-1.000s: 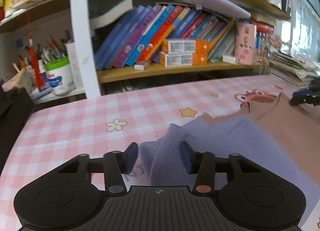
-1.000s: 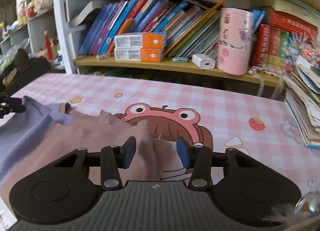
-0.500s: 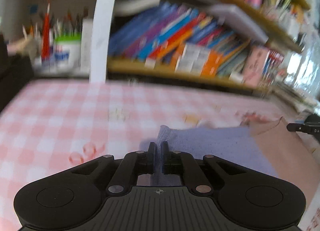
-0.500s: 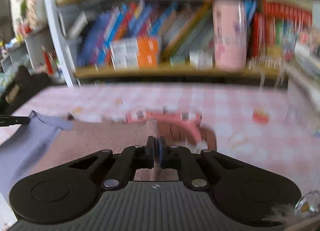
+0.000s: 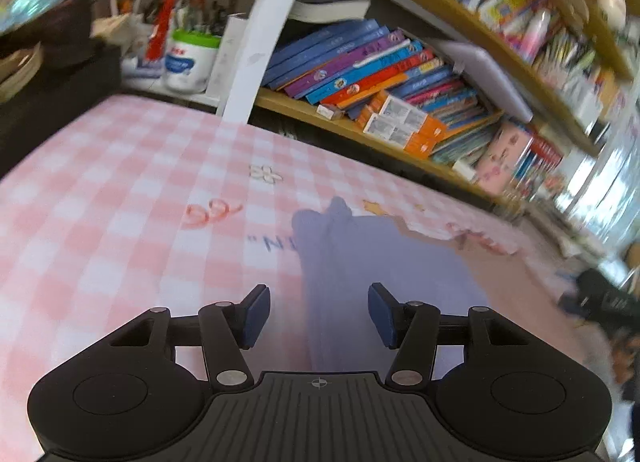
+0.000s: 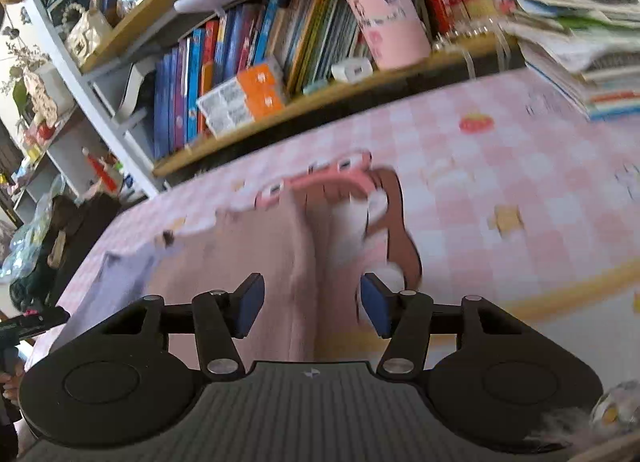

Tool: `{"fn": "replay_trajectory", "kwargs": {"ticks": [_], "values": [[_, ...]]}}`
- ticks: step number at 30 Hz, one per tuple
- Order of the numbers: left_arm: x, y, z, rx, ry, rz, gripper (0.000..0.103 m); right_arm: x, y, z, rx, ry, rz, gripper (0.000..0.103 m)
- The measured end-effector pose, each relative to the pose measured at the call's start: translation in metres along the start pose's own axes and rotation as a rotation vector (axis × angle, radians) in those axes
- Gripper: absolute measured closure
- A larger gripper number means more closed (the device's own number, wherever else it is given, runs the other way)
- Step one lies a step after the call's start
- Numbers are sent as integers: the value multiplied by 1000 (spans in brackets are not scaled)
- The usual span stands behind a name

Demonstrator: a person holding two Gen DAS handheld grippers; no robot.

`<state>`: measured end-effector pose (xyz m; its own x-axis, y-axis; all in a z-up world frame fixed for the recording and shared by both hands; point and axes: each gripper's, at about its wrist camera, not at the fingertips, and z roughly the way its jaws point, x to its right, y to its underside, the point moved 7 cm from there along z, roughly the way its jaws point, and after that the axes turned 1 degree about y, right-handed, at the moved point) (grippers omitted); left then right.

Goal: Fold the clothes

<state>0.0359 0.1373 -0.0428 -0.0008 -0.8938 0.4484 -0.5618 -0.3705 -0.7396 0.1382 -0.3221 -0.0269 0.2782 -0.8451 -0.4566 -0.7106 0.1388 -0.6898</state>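
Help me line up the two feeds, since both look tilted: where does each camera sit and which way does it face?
Left wrist: on the left gripper, facing over the lavender part of the garment toward the bookshelf; its open blue-padded fingers show.
Right wrist: on the right gripper, facing over the dusty-pink part; its open fingers show.
Shared: the pink checked tablecloth, the garment, the orange boxes.

Both grippers' fingers [image 5: 256,312] [image 6: 250,304] just opened, releasing the garment [image 5: 360,262].

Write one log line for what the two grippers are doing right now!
left gripper: just opened, over lilac cloth | right gripper: just opened, over dusty-pink cloth | nothing held
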Motion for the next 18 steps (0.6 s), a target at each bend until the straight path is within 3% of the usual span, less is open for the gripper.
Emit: {"fn": "replay_trajectory", "kwargs": {"ticks": [4, 8, 13, 15, 18], "values": [[-2, 16, -6, -12, 35, -79, 49, -6, 20, -7, -32, -28, 21, 55], [3, 27, -4, -29, 9, -51, 50, -9, 30, -8, -38, -22, 51, 60], [7, 32, -1, -29, 52, -84, 53, -8, 36, -6, -24, -24, 131, 77], [7, 34, 2, -42, 71, -98, 70, -9, 36, -4, -22, -19, 135, 78], [4, 33, 6, -59, 71, -108, 80, -13, 35, -2, -26, -6, 114, 80]]}}
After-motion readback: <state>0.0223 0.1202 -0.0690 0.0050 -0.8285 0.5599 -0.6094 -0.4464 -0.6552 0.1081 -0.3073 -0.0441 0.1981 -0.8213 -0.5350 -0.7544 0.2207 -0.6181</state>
